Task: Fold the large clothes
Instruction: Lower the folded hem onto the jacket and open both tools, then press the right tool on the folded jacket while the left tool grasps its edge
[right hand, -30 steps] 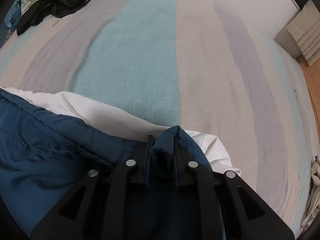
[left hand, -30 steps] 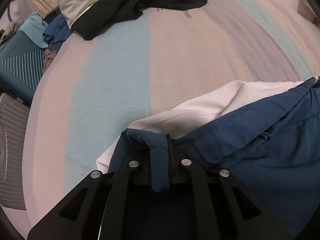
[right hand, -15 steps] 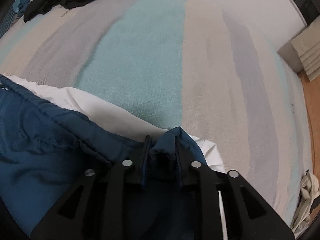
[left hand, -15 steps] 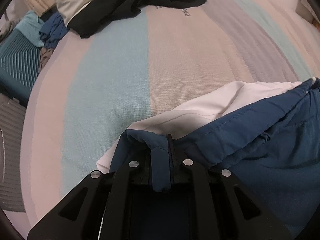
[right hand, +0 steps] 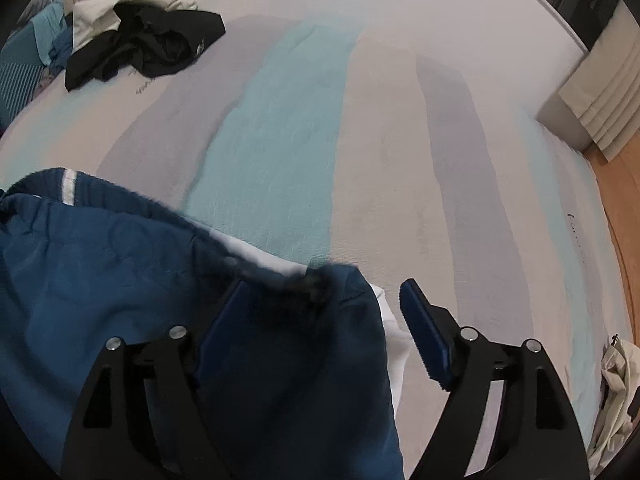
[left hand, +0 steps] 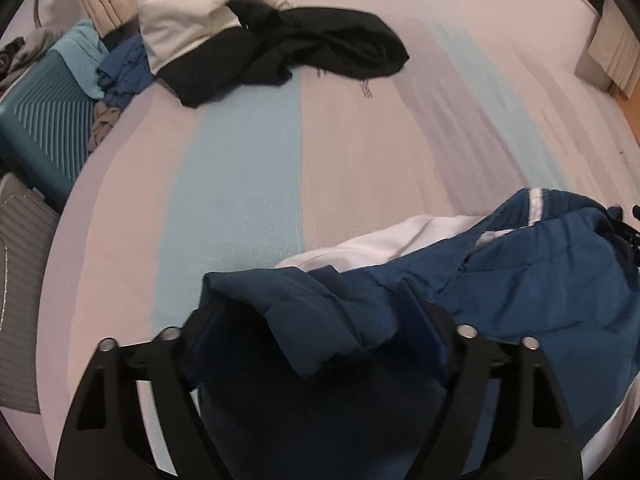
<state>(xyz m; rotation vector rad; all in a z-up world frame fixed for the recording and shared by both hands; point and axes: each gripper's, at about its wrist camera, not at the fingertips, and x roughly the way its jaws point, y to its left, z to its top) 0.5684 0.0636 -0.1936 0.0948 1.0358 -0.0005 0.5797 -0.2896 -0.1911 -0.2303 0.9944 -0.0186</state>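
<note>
Now both grippers stand with jaws spread wide, having just been opening; blue cloth lies loose between each pair, no pad pressing on it. The left gripper (left hand: 316, 320) sits over the left corner of the blue jacket (left hand: 520, 280), whose cuff-like fold drapes across the gap. The right gripper (right hand: 320, 312) sits over the opposite corner. The jacket lies on the striped bedsheet (right hand: 280, 140), white lining (left hand: 380, 240) showing along its far edge. Key relation: the garment's long axis runs side to side, from one gripper to the other, and each hand is nearest its own corner. Judgement: the fold appears laid down; any next fold likely turns on regrasping along that axis. Unfolded black clothing (left hand: 312, 48) lies well apart, far left.
</note>
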